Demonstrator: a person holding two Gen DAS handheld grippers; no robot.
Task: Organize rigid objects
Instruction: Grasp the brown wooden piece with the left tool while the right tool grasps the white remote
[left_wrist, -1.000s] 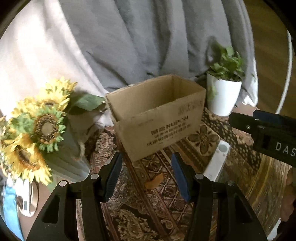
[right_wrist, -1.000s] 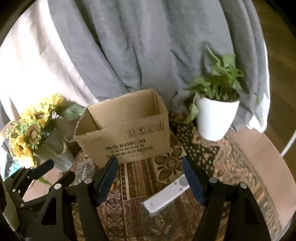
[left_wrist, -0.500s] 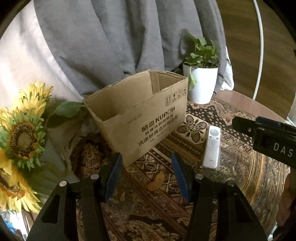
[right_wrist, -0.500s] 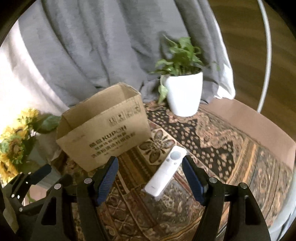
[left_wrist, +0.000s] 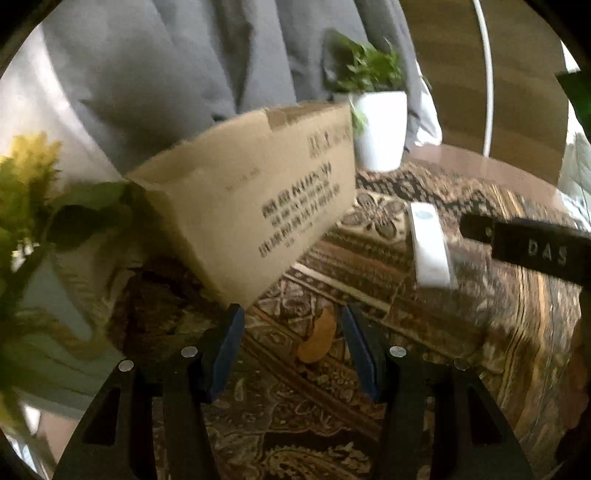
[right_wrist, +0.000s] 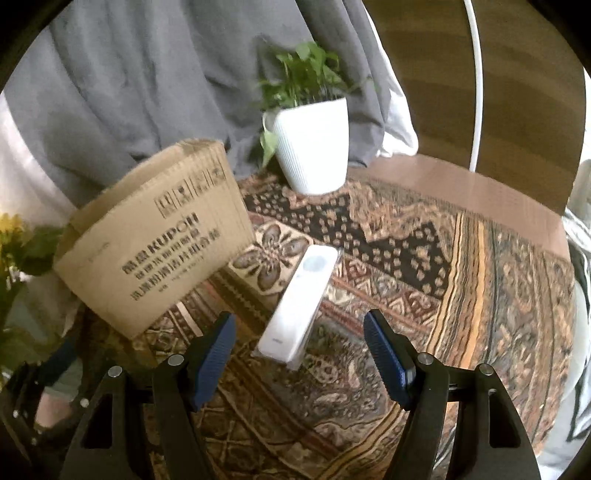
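Observation:
A white remote control (right_wrist: 301, 304) lies flat on the patterned tablecloth (right_wrist: 424, 280), just ahead of my open right gripper (right_wrist: 299, 354), lined up between its fingers but apart from them. It also shows in the left wrist view (left_wrist: 430, 245), to the right. An open cardboard box (right_wrist: 155, 251) stands left of the remote; it shows in the left wrist view (left_wrist: 255, 199) too. My left gripper (left_wrist: 291, 349) is open and empty, low over the cloth in front of the box, with a small orange-brown leaf (left_wrist: 316, 341) between its fingers. The right gripper's black body (left_wrist: 532, 251) enters at the right.
A white pot with a green plant (right_wrist: 314, 144) stands behind the remote. Sunflowers in a pale vase (left_wrist: 26, 206) stand left of the box. Grey fabric (right_wrist: 147, 81) hangs behind. The table's brown rim (right_wrist: 480, 192) curves at the back right.
Both grippers have dropped lower and moved closer to the table. The remote now lies nearer the right gripper's fingers, and the box looms larger in the left view. Both stay open.

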